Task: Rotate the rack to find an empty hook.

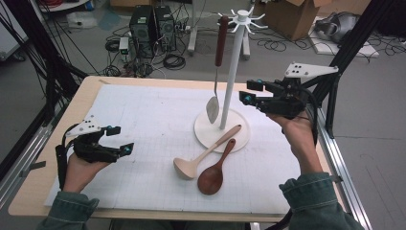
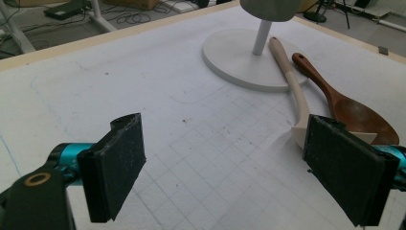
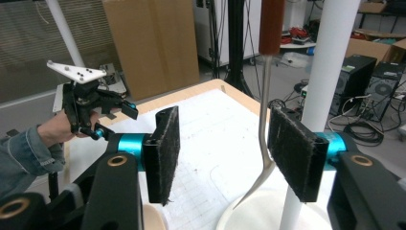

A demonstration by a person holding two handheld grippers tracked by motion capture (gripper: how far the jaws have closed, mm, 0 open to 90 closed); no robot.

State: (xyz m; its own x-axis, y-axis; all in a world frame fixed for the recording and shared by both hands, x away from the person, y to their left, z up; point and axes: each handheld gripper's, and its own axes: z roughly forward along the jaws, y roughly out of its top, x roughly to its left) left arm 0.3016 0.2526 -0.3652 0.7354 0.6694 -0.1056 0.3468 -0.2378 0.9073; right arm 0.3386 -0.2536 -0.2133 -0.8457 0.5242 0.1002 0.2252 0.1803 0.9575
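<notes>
Hanging utensils on white rack (image 1: 235,62), far right of tabletop (image 1: 57,115): one done, two left, by the look of it. Metal spatula (image 1: 218,62) with dark red handle suspended from a top hook, blade clear of rack base. Pale wooden ladle (image 1: 203,155) and dark wooden spoon (image 1: 218,165) lying side by side, near of base, handles resting on it. Right gripper (image 1: 246,92) beside pole, jaws spread, nothing pinched. Left gripper (image 1: 122,140) low at near left, jaws spread, empty. Likely next: ladle or spoon.
</notes>
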